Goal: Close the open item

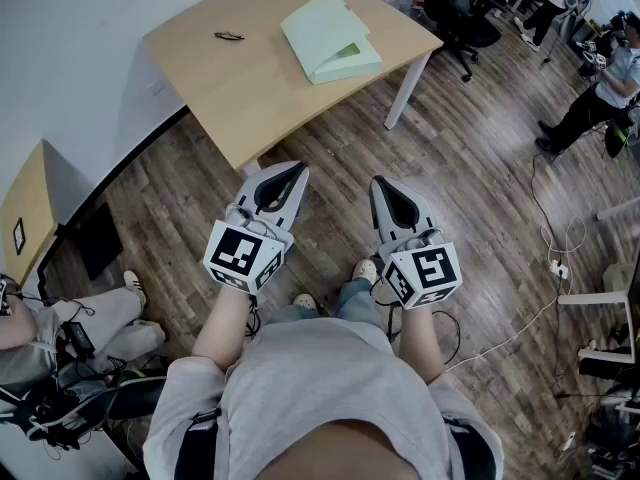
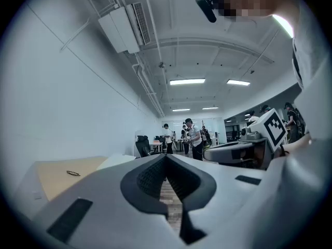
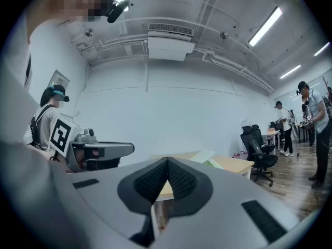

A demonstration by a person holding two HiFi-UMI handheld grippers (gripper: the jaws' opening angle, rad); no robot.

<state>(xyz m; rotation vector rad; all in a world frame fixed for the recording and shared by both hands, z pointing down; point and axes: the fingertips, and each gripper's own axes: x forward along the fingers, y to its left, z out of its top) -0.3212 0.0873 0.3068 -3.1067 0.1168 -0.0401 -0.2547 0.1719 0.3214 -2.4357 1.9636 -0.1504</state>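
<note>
Pale green box (image 1: 330, 36) lies open in the upper middle of the head view, on the right part of the bench (image 1: 250, 88), well apart from both of your grippers. A small dark loop (image 1: 229, 36) lies on the bench to the left of the box. You hold your left gripper (image 1: 298, 171) and right gripper (image 1: 377, 184) side by side over the wood floor (image 1: 470, 168) at frame centre, each with its jaws closed together and nothing between them.

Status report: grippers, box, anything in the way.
Left gripper and right gripper shut, empty, short of the table. Green box open on it, untouched. Nothing in the way; black loop apart.
</note>
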